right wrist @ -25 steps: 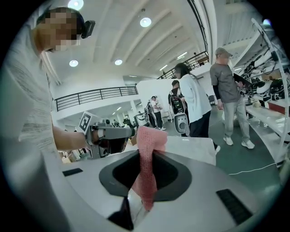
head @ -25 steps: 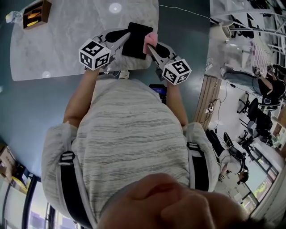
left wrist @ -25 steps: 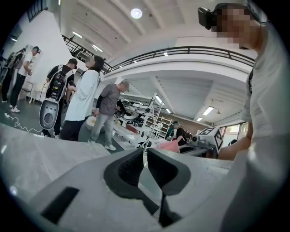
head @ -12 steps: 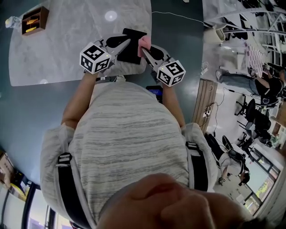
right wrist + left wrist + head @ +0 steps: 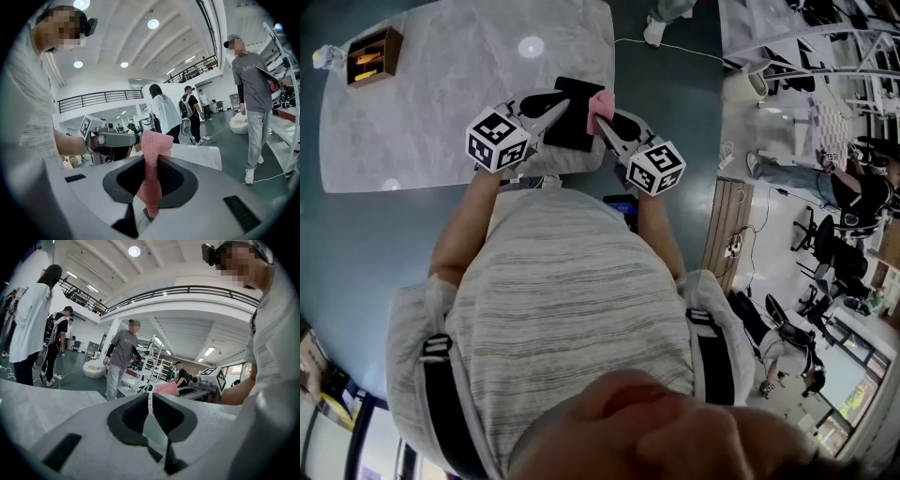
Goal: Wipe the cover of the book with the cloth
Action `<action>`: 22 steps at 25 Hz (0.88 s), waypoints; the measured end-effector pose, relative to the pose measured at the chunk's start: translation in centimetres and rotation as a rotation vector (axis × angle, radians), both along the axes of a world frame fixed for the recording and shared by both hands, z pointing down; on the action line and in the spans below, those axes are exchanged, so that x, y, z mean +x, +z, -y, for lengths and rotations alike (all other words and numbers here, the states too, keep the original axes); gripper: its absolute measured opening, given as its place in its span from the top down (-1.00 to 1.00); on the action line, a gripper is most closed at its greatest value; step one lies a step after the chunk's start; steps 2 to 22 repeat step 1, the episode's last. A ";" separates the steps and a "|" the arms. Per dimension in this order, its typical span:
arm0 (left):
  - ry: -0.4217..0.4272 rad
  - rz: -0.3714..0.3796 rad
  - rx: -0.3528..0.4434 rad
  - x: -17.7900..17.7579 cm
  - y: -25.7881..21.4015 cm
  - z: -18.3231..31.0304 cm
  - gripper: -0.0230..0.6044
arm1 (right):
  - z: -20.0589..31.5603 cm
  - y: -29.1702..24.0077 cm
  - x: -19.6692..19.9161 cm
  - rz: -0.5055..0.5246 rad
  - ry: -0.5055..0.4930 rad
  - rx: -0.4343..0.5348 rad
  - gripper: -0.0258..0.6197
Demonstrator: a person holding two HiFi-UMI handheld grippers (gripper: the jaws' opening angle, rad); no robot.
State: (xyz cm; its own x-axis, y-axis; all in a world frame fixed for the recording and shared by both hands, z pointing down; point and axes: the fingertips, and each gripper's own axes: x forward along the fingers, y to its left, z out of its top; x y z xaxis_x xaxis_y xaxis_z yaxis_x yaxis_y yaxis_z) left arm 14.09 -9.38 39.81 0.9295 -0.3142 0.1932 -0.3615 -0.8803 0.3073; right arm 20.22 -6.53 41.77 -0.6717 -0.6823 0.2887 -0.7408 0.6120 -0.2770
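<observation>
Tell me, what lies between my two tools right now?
In the head view, the flat black book lies between them; the right tool pinches the pink knitted cloth.

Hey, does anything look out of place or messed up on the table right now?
Nothing stands out. The black book lies on the table, and the pink cloth hangs pinched in the right gripper. Nothing looks spilled or damaged.

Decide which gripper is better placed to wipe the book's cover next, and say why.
Right. The right gripper has its tongs clamped on the pink cloth, beside the black book. The left gripper is shut, with no cloth in its tongs.
</observation>
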 end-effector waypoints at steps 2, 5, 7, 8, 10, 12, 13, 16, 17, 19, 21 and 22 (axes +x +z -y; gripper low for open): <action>-0.001 0.000 -0.003 -0.2 0.0 0.0 0.80 | 0.2 -0.1 -0.2 0.001 -0.002 -0.002 0.73; -0.001 0.000 -0.003 -0.2 0.0 0.0 0.80 | 0.2 -0.1 -0.2 0.001 -0.002 -0.002 0.73; -0.001 0.000 -0.003 -0.2 0.0 0.0 0.80 | 0.2 -0.1 -0.2 0.001 -0.002 -0.002 0.73; -0.001 0.000 -0.003 -0.2 0.0 0.0 0.80 | 0.2 -0.1 -0.2 0.001 -0.002 -0.002 0.73; -0.001 0.000 -0.003 -0.2 0.0 0.0 0.80 | 0.2 -0.1 -0.2 0.001 -0.002 -0.002 0.73; -0.001 0.000 -0.003 -0.2 0.0 0.0 0.80 | 0.2 -0.1 -0.2 0.001 -0.002 -0.002 0.73; -0.001 0.000 -0.003 -0.2 0.0 0.0 0.80 | 0.2 -0.1 -0.2 0.001 -0.002 -0.002 0.73; -0.001 0.000 -0.003 -0.2 0.0 0.0 0.80 | 0.2 -0.1 -0.2 0.001 -0.002 -0.002 0.73; -0.001 0.000 -0.003 -0.2 0.0 0.0 0.80 | 0.2 -0.1 -0.2 0.001 -0.002 -0.002 0.73; -0.001 0.000 -0.003 -0.2 0.0 0.0 0.80 | 0.2 -0.1 -0.2 0.001 -0.002 -0.002 0.73; -0.001 0.000 -0.003 -0.2 0.0 0.0 0.80 | 0.2 -0.1 -0.2 0.001 -0.002 -0.002 0.73; -0.001 0.000 -0.003 -0.2 0.0 0.0 0.80 | 0.2 -0.1 -0.2 0.001 -0.002 -0.002 0.73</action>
